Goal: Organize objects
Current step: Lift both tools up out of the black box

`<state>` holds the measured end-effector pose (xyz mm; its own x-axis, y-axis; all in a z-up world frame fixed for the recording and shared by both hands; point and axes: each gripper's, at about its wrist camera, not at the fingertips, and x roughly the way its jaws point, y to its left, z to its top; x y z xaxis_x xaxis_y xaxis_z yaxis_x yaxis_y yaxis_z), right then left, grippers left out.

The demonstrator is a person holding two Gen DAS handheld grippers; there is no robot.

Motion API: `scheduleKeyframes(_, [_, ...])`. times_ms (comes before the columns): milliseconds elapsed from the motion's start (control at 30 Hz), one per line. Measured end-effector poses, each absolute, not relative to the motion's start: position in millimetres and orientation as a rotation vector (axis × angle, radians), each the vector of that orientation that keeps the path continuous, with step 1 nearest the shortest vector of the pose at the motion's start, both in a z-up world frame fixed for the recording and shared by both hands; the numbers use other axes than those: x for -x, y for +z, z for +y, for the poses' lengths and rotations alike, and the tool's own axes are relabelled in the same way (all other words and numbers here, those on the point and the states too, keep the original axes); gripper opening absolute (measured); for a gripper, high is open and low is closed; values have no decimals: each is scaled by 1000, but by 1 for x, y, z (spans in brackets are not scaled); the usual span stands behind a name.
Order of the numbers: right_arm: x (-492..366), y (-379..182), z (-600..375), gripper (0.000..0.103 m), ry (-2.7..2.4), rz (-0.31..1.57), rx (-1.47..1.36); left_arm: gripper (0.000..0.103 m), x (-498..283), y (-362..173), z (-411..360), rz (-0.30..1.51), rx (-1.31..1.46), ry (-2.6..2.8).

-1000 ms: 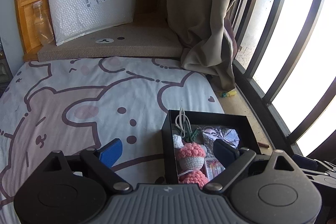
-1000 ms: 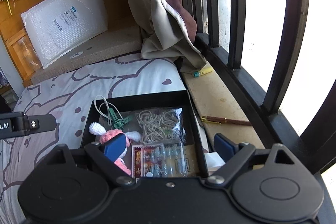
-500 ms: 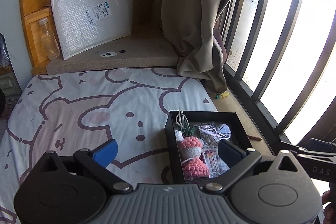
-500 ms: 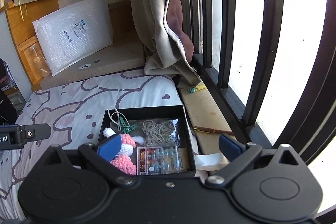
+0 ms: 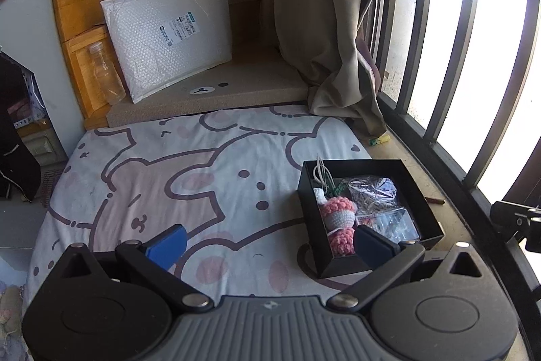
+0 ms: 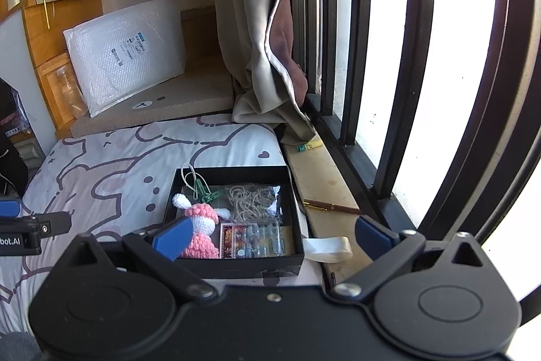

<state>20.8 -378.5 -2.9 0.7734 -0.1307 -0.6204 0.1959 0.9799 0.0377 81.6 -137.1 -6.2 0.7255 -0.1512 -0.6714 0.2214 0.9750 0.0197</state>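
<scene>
Black box [image 6: 233, 263] sits on the bed [image 5: 152, 178], lower centre of the right wrist view, lower right of the left wrist view. Its right wall lies close to the mattress edge, with the wooden ledge [image 6: 321, 178] just beside it.

Inside: a pink knitted doll [image 6: 201, 234] at the left, a bag of rubber bands [image 6: 252, 202] in the middle, a green clip [image 6: 203, 193] with a white cord at the far wall, and a clear packet [image 6: 252, 239] at the near wall. Everything looks gathered in one container, likely the sorting spot.

Left gripper [image 5: 268, 242] wide open, empty, hanging above the sheet at the box's near left corner. Right gripper [image 6: 270, 232] also spread wide, holding nothing, straddling the box's near wall.

Loose items outside: a pen [image 6: 329, 207] and white tape [image 6: 326, 247] on the ledge, likely still to collect.

Open room: broad sheet to the left. Window bars [image 6: 412, 56] and curtain [image 6: 260, 22] crowd the right.
</scene>
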Motion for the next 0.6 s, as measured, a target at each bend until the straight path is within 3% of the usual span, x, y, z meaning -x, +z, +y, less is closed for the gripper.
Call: scheduleKeyframes(600, [11,-13,-377,103,-195,688,-98,103,-58,-13,-145,758,-124,-255])
